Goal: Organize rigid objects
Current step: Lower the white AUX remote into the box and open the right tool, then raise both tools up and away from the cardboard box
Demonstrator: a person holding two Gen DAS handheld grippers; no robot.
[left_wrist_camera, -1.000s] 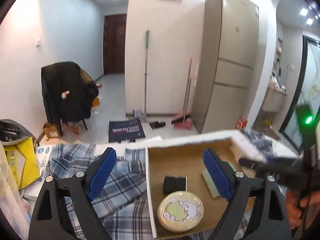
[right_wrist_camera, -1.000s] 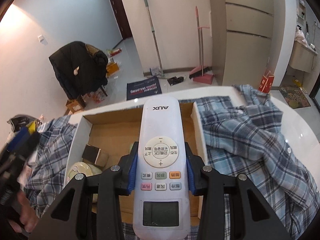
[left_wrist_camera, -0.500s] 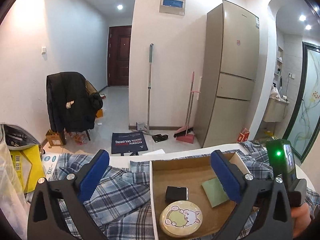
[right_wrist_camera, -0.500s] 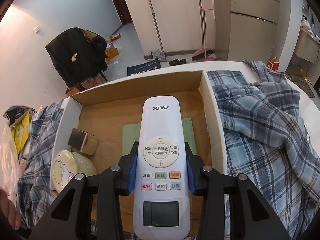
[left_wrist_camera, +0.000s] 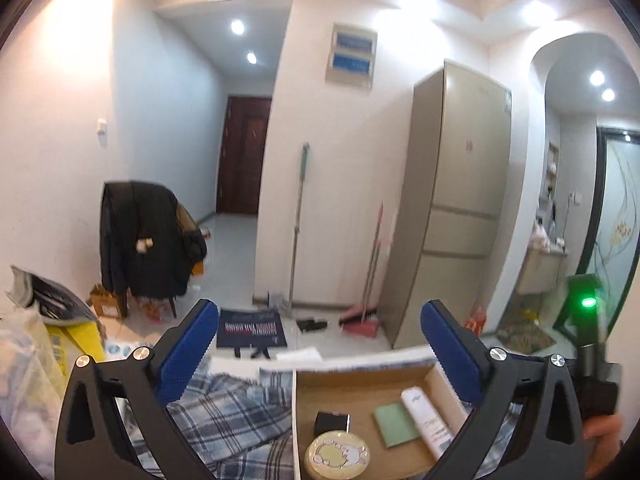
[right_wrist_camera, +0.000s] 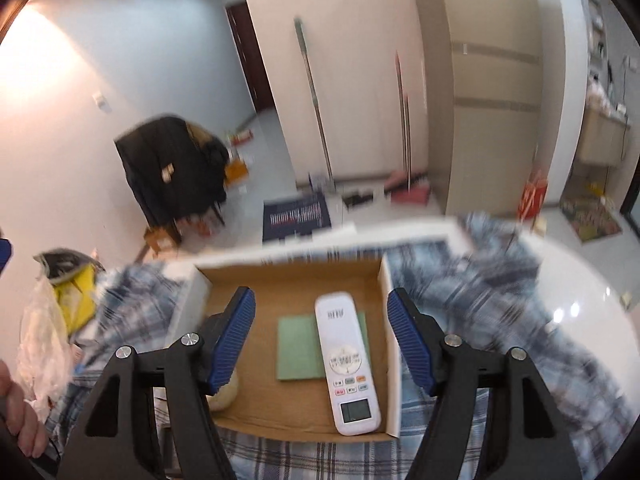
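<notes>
The table [right_wrist_camera: 580, 280] carries a plaid shirt [right_wrist_camera: 500, 300], blurred in the right view, spread around and under an open cardboard box [right_wrist_camera: 390, 320]. Half a second ago the remote [right_wrist_camera: 348, 360] was clamped between the right gripper's pads, jutting out over the box; now it lies flat on the box floor along the right wall, apart from both pads. The right gripper [right_wrist_camera: 322, 336] has just been opening its jaws, which stand apart above the box with nothing between them, and the box looks farther below than before. The left gripper [left_wrist_camera: 320, 356] is spread wide and empty, as it was half a second ago, and its view now takes in more wall and ceiling and less of the table.

The remote is long, white and face up, with a round button pad, coloured keys and a small screen at its near end. Its left edge overlaps a green card [right_wrist_camera: 300, 348]. Left of these sit a round tin [left_wrist_camera: 338, 456] and a small black box [left_wrist_camera: 331, 424].
</notes>
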